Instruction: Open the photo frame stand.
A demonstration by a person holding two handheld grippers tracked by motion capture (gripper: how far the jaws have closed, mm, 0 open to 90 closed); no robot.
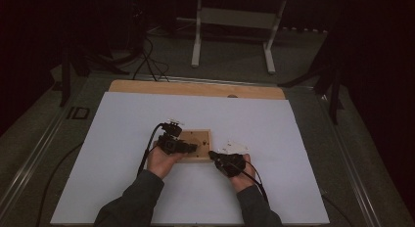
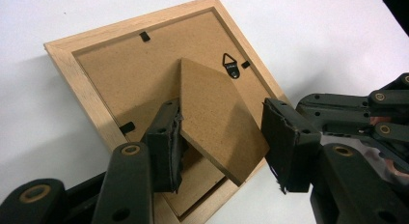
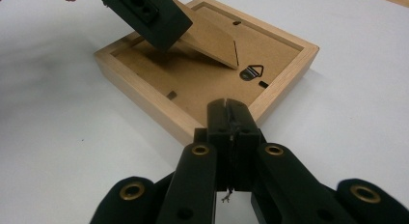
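Picture frame face down, stand lifted

We see the wooden frame [image 2: 96, 55] lying on the white table [image 1: 122, 178]; our left gripper [image 2: 219, 147] straddles its raised stand flap [image 2: 217, 118], jaws apart; our right gripper [image 3: 229, 118], jaws together, rests at the frame's corner.

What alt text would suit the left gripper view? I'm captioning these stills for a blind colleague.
A wooden picture frame lies face down on a white table, its brown stand flap lifted between the left tongs, one pad touching the flap's edge, the other apart. A metal hanger sits near the frame's far corner; the right tongs reach in from the right.
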